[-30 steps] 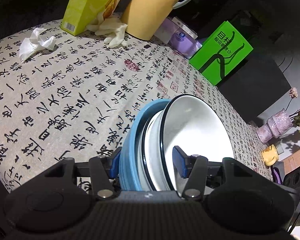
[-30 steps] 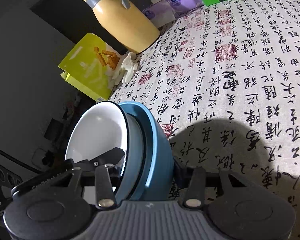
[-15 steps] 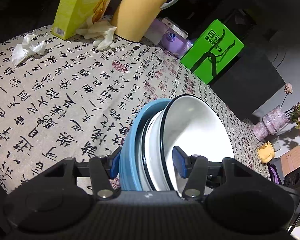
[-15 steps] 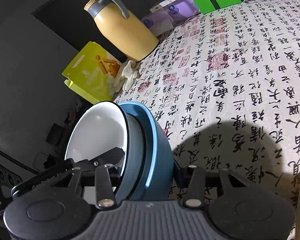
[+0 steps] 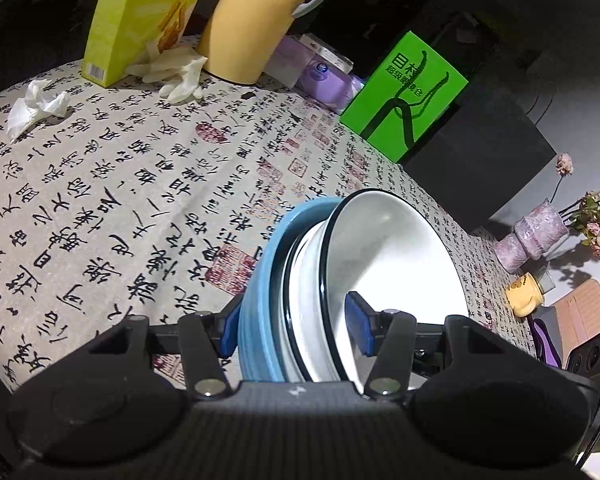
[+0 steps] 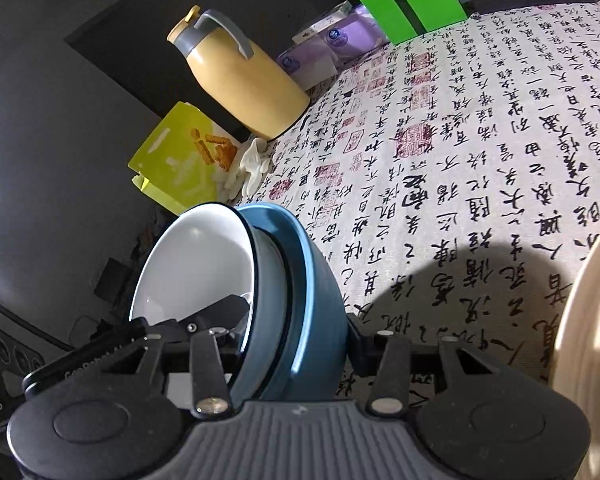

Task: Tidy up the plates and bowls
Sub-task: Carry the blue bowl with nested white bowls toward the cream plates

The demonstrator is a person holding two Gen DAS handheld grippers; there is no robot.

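The calligraphy tablecloth (image 5: 100, 208) filled most of both views. Above it, off the cloth, hung the nested stack: blue bowl (image 6: 316, 300) outermost, white black-rimmed bowl (image 5: 388, 264) inside. The left gripper (image 5: 296, 326) was clamped across the stack's rims on one side, and the right gripper (image 6: 296, 334) did the same opposite (one finger inside the white bowl, one on the blue wall). The stack was likely heavy, rigid, glossy-slick and chippable; opposite rim grips suited it.

Both wrist cameras look forward and down along their fingers, very close, from opposite sides of the nested bowls (image 5: 380, 264), sharing them, the yellow jug (image 6: 244, 84) and the tablecloth (image 5: 100, 184).
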